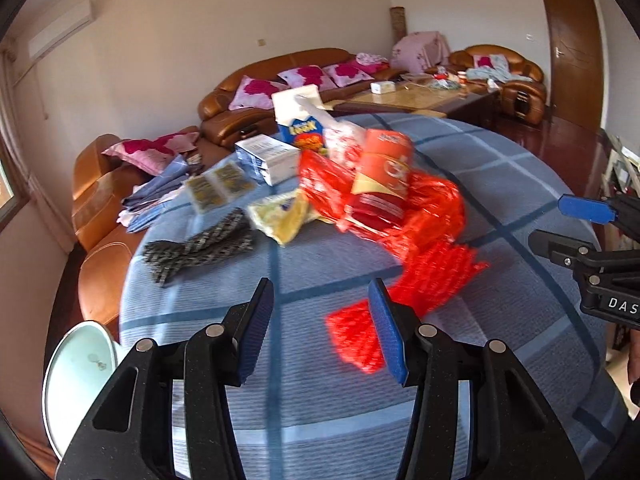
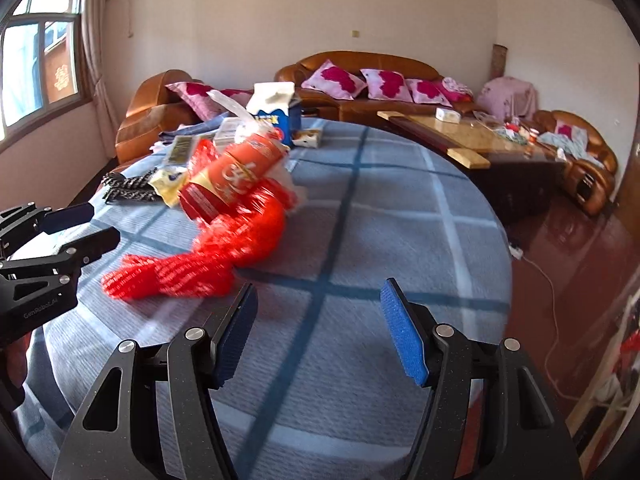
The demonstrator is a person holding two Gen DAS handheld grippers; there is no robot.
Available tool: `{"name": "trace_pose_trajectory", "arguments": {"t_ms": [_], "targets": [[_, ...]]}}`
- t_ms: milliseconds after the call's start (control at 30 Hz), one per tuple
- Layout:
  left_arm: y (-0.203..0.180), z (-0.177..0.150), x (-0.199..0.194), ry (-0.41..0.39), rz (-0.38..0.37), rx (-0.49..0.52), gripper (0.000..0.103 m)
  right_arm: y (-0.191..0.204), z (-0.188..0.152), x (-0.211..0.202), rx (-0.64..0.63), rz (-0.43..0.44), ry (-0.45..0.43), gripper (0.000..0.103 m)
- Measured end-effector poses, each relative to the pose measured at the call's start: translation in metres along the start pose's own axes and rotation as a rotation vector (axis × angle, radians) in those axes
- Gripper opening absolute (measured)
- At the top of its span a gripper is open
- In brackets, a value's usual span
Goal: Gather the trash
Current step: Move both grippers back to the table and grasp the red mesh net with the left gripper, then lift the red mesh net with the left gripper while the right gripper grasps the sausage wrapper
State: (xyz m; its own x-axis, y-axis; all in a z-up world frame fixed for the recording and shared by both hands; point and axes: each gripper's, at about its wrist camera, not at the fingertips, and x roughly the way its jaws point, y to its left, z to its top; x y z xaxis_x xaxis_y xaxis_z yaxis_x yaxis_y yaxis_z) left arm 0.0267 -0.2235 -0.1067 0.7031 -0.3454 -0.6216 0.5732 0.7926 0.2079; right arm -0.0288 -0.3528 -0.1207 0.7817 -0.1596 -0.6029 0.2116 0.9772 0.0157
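A pile of trash lies on the round table with a blue checked cloth [image 1: 500, 184]. In it are a crumpled red plastic bag [image 1: 432, 264] [image 2: 208, 272], a red cylindrical package [image 1: 380, 176] [image 2: 232, 176] resting on the bag, a yellow packet [image 1: 280, 218], a black-and-white patterned wrapper [image 1: 200, 250], a white box [image 1: 268, 156] and a blue carton [image 1: 300, 132] [image 2: 280, 116]. My left gripper [image 1: 320, 300] [image 2: 102, 224] is open just short of the bag's near end, with nothing between its pads. My right gripper [image 2: 320, 300] [image 1: 548, 222] is open over bare cloth, to the right of the bag.
A pale round dish [image 1: 76, 376] sits below the table edge at the left. Brown leather sofas with pink cushions [image 2: 360, 76] line the walls, and a cluttered coffee table [image 2: 480, 136] stands behind. A white cable [image 2: 548, 280] runs over the dark red floor.
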Motion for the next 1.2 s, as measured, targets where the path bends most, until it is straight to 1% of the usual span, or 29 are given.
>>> {"name": "trace_pose_trajectory", "arguments": {"t_ms": [200, 300, 433, 500, 567, 600, 667, 700, 733, 767, 867, 1000, 1100, 1167, 1200], "targets": [[-0.021, -0.004, 0.006, 0.020, -0.045, 0.039, 0.049, -0.010, -0.008, 0.001, 0.043, 0.005, 0.001, 0.065], [-0.024, -0.007, 0.006, 0.027, -0.061, 0.052, 0.049, -0.008, -0.009, 0.001, 0.044, 0.014, -0.006, 0.067], [-0.030, -0.010, 0.009, 0.037, -0.103, 0.073, 0.048, -0.009, -0.011, 0.002, 0.050, 0.018, -0.004, 0.068], [-0.034, -0.013, 0.011, 0.044, -0.126, 0.088, 0.043, -0.009, -0.011, 0.002, 0.050, 0.018, -0.003, 0.068], [-0.036, -0.013, 0.012, 0.046, -0.143, 0.095, 0.034, -0.009, -0.012, 0.003, 0.050, 0.016, -0.002, 0.068], [-0.037, -0.013, 0.012, 0.043, -0.153, 0.101, 0.023, -0.009, -0.011, 0.003, 0.051, 0.017, -0.002, 0.068], [-0.039, -0.013, 0.009, 0.032, -0.165, 0.119, 0.011, -0.010, -0.012, 0.004, 0.054, 0.017, -0.002, 0.068], [-0.038, -0.013, 0.007, 0.025, -0.172, 0.119, 0.008, -0.010, -0.012, 0.003, 0.055, 0.017, -0.004, 0.068], [-0.037, -0.012, 0.005, 0.019, -0.180, 0.116, 0.002, -0.010, -0.012, 0.003, 0.055, 0.017, -0.005, 0.068], [-0.036, -0.011, 0.002, 0.016, -0.184, 0.113, 0.001, -0.011, -0.011, 0.003, 0.058, 0.018, -0.007, 0.068], [-0.025, -0.008, -0.011, -0.007, -0.185, 0.081, 0.001, -0.012, -0.008, 0.000, 0.062, 0.019, -0.018, 0.068], [0.001, -0.001, -0.033, -0.061, -0.151, 0.012, 0.001, -0.009, 0.003, -0.003, 0.062, 0.031, -0.036, 0.069], [0.015, 0.001, -0.039, -0.095, -0.079, 0.010, 0.001, 0.003, 0.020, -0.001, 0.044, 0.058, -0.048, 0.069], [0.025, 0.000, -0.036, -0.088, -0.062, -0.016, 0.001, 0.009, 0.029, -0.002, 0.037, 0.060, -0.065, 0.069], [0.031, 0.000, -0.033, -0.078, -0.041, -0.037, 0.001, 0.013, 0.035, -0.003, 0.037, 0.067, -0.077, 0.069]]}}
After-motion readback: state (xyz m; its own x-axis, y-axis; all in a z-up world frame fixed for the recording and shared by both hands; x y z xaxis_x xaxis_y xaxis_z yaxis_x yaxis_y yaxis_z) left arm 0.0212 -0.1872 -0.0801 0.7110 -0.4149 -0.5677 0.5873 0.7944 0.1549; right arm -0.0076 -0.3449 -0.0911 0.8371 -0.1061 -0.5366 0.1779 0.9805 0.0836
